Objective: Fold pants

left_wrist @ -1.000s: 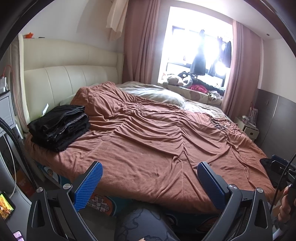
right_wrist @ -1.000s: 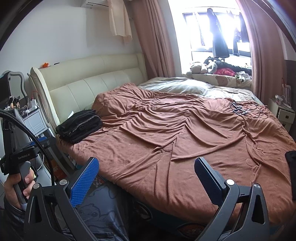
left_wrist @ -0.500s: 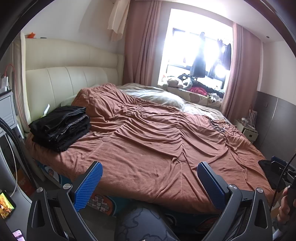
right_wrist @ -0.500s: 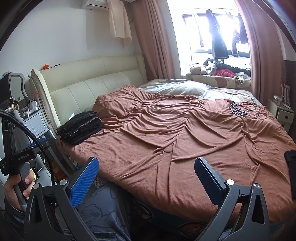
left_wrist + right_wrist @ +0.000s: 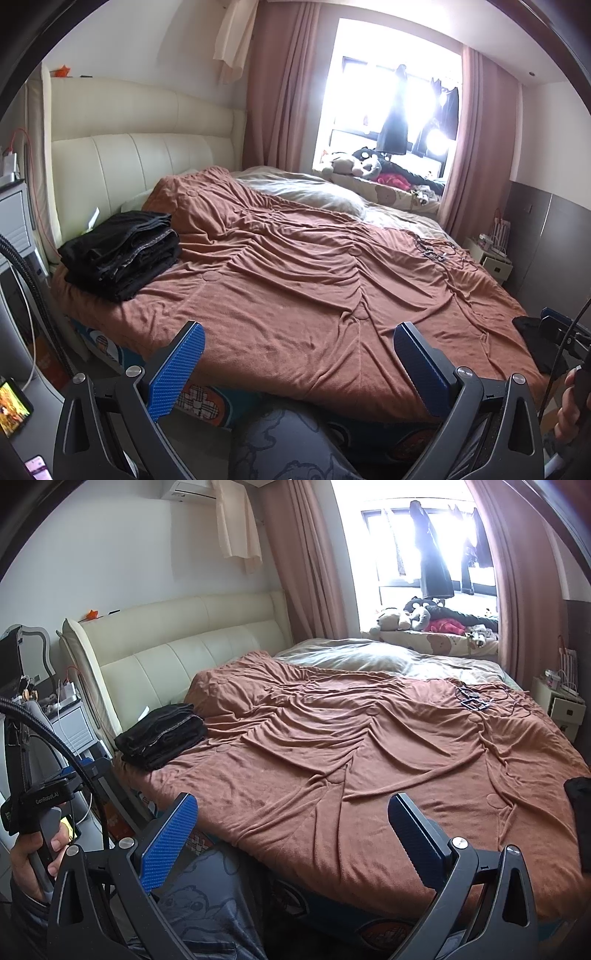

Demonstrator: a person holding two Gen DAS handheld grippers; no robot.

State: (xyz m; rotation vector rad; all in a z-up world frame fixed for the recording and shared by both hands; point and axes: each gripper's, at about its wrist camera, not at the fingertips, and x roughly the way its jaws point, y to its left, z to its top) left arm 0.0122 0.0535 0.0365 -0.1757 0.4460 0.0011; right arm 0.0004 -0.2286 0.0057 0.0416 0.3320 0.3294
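A stack of folded black pants [image 5: 122, 251] lies at the head end of the bed on the brown blanket [image 5: 303, 280], near the cream headboard; it also shows in the right wrist view [image 5: 162, 734]. More black cloth [image 5: 535, 339] lies at the bed's right edge, partly cut off, and shows at the right edge of the right wrist view [image 5: 580, 812]. My left gripper [image 5: 299, 362] is open and empty, held off the bed's near edge. My right gripper [image 5: 291, 834] is open and empty, also short of the bed.
Cream headboard [image 5: 140, 162] at left. A grey pillow [image 5: 314, 192] and a bright window with plush toys [image 5: 351, 162] lie beyond. Cables [image 5: 472, 701] lie on the blanket at far right. A nightstand [image 5: 561, 705] stands right. A phone [image 5: 13, 406] lies low left.
Both grippers drifted slightly; the view shifts a little. Nothing was grasped or released.
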